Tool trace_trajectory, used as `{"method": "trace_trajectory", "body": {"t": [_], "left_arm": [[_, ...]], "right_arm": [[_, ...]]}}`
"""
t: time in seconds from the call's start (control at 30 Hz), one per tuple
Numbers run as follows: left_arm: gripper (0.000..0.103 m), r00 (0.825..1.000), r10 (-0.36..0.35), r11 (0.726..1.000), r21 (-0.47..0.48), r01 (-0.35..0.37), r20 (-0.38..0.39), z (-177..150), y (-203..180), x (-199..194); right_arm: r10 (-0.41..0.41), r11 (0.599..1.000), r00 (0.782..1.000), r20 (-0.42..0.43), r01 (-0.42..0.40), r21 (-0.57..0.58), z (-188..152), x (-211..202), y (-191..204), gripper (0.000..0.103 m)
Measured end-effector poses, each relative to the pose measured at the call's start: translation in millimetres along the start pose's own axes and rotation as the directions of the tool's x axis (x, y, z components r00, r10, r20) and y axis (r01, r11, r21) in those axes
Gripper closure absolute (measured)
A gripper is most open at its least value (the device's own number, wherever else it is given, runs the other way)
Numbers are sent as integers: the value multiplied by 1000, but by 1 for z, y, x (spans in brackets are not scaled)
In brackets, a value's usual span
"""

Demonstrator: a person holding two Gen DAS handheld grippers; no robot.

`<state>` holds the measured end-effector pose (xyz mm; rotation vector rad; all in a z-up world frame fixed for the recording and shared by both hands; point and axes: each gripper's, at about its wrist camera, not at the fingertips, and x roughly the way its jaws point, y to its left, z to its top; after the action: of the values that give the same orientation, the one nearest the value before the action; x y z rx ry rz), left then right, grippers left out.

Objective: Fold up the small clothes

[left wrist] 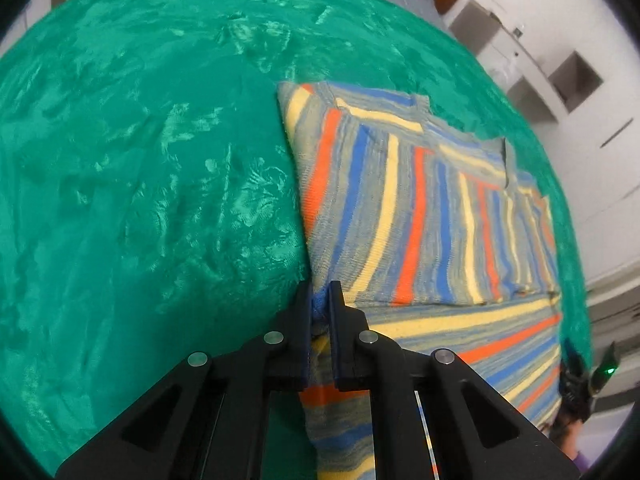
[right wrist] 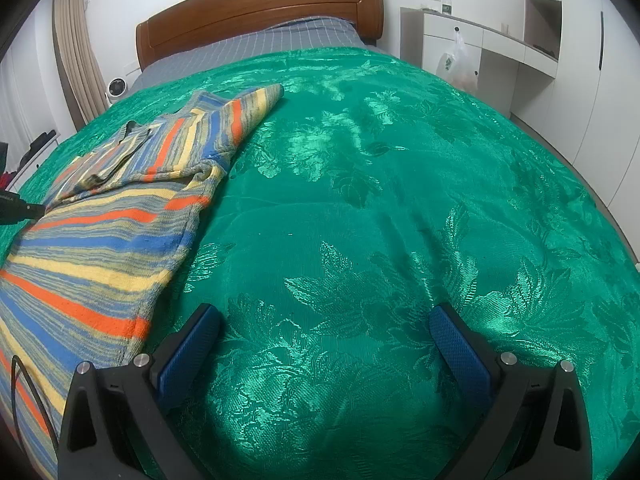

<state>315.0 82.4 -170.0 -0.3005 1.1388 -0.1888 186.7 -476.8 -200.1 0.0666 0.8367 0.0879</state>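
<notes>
A striped knit sweater [left wrist: 420,208] in grey, blue, orange and yellow lies on the green bedspread [left wrist: 140,160], with one sleeve folded across its body. My left gripper [left wrist: 321,304] is shut on the sweater's left edge, and a bit of blue knit is pinched between its black fingers. In the right wrist view the sweater [right wrist: 100,232] lies at the left. My right gripper [right wrist: 326,320] stands open over bare bedspread [right wrist: 380,200] to the right of it, with nothing between its blue pads [right wrist: 460,344].
A wooden headboard [right wrist: 260,8] and a grey checked sheet [right wrist: 280,40] are at the far end of the bed. A white cabinet [right wrist: 500,40] with a plastic bag [right wrist: 458,64] hanging on it stands to the right. A curtain [right wrist: 72,40] hangs at the far left.
</notes>
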Motion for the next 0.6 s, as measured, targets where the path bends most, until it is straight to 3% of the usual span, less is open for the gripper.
{"method": "trace_trajectory", "body": {"t": [0.03,0.13,0.2,0.3,0.5,0.6], "left_arm": [[95,1000,-2,1000,9,2,8,-2,-3,1],[75,999,24,1000,10,-24,25,-10,-1,-6],[38,997,36,999,-8,-36,64,-26,2,-24],[18,985,79,997,-7,-79,155,-53,11,-58],[6,941,223,973,-3,-229,256,-127,38,-107],[6,925,288,956,-22,-292,249,-146,57,-106]], "right_arm": [[0,1000,1000,0,0,0,0,0,0,0],[1,1000,1000,-1,-1,0,0,0,0,0],[2,1000,1000,-1,-2,1,0,0,0,0],[7,1000,1000,-1,-7,4,0,0,0,0],[13,1000,1000,-8,-13,9,1,-1,-2,0],[33,999,999,-33,-32,30,9,-15,-7,1]]}}
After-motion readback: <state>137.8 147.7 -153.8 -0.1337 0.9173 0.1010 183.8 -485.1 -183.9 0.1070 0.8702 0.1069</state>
